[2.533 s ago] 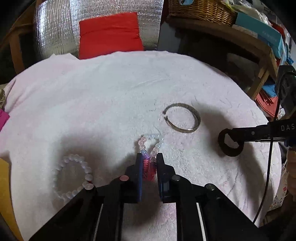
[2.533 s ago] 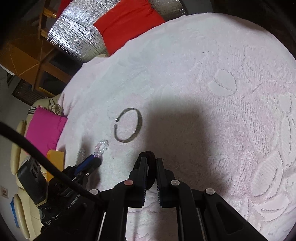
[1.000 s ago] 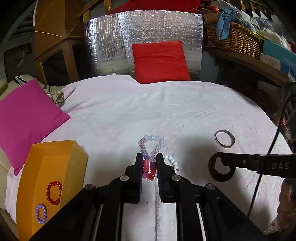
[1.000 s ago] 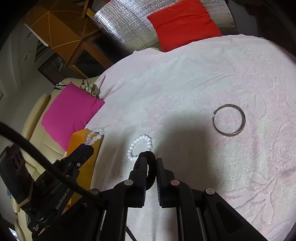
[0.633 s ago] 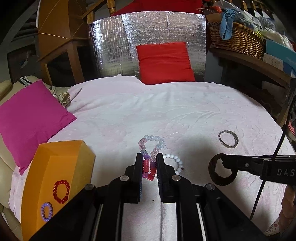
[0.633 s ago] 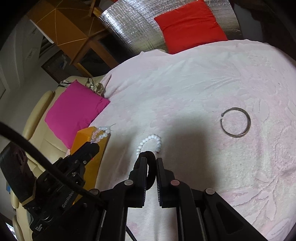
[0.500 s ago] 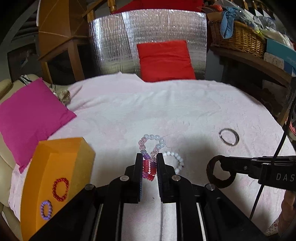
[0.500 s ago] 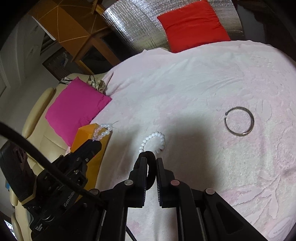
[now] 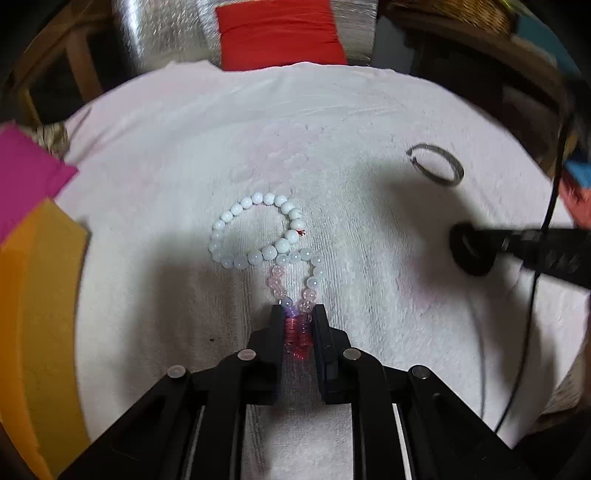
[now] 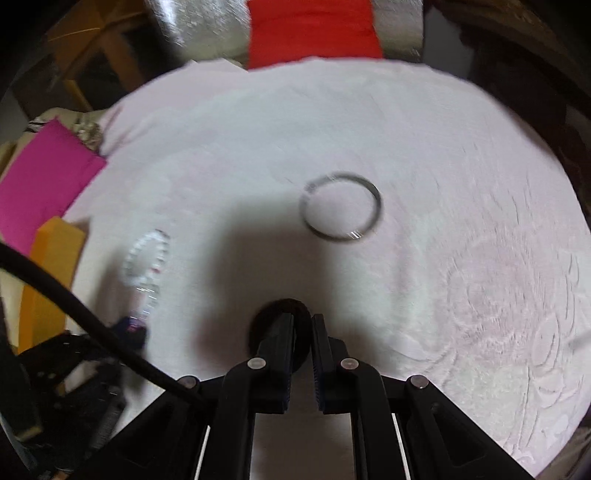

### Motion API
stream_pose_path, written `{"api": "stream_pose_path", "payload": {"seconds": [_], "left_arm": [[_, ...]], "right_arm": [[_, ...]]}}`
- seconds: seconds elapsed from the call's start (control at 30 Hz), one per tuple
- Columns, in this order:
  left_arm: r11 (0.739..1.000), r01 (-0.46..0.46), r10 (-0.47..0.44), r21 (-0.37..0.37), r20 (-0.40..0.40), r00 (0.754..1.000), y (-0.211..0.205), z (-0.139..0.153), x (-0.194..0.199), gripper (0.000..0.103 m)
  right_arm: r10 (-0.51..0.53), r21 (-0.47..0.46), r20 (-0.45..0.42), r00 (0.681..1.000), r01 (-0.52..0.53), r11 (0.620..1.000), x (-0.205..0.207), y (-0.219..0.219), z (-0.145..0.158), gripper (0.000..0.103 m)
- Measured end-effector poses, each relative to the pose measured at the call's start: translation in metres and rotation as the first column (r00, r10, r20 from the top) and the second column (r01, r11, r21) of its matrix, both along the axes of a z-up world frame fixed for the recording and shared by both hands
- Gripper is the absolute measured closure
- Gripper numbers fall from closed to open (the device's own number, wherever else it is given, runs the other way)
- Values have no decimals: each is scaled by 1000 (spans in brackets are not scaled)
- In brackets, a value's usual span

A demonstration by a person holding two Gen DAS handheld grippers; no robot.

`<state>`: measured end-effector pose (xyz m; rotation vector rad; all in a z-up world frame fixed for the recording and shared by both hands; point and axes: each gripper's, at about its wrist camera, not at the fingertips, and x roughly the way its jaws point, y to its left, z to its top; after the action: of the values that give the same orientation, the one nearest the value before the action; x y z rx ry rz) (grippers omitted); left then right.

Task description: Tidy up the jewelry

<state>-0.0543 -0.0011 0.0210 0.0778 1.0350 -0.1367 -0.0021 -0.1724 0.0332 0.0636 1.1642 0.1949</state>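
The left gripper [image 9: 298,316] has its jaws clenched on a pink bracelet [image 9: 295,284], pinching its red and purple end while the pale pink and clear beads loop forward over the white cloth [image 9: 332,110]. Just ahead of that loop, and seeming to touch it, a white bracelet [image 9: 255,230] lies flat on the cloth. Farther to the right, well apart, lies a metal bangle [image 9: 436,163] with a gap in its rim.

The right gripper [image 10: 303,325] has its jaws clenched on a black ring [image 10: 275,312], held upright between them above the cloth; the left view shows that ring at the tip of the gripper reaching in from the right. The bangle lies ahead of it.

At the left edge stands an orange box [image 9: 40,314], with a magenta cushion [image 9: 26,173] behind it. A red cushion [image 9: 280,33] leans against silver foil at the far side.
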Motion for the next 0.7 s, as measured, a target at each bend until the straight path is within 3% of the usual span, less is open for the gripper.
{"api": "stream_pose_path", "payload": {"seconds": [0.27,0.37,0.7], "left_arm": [[998,21,-22,-54,-8,1000,17,4,-5,69],[997,35,-36,-71,-11,999,21,5,-8,58],[999,31,-31,-38,13,999,15,5,-9,53]], "right_arm": [[26,62,-30,999,-24,998,6,-18,-4,91],[19,112,-58,998,-13,994,9,-30,-4,91],[-1,204,-127,992,27,979,5,-51,-6,91]]}}
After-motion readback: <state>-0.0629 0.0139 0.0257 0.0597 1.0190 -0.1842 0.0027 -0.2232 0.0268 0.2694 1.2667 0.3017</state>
